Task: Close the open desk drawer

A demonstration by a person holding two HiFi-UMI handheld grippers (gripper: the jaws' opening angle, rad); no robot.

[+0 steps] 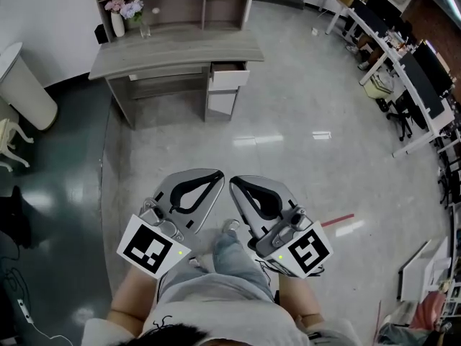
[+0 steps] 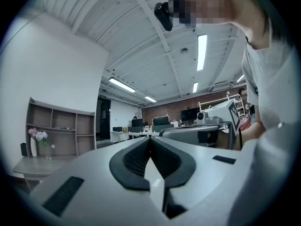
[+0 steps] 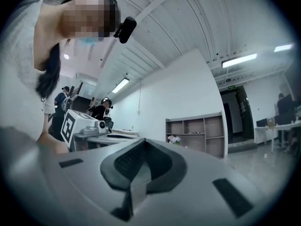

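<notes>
Gaping desk drawer (image 1: 230, 76), contents indiscernible.

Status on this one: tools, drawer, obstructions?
Left tool shut, empty. Right tool shut, empty. Drawer open, across the floor, untouched. Nothing in between.

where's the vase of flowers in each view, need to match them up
Head view: the vase of flowers is at upper left, on the left end of the desk.
Left gripper view: the vase of flowers is at far left, below mid-height.
Right gripper view: the vase of flowers is small, just right of centre.
Shared landmark: the shelf unit behind it.
</notes>
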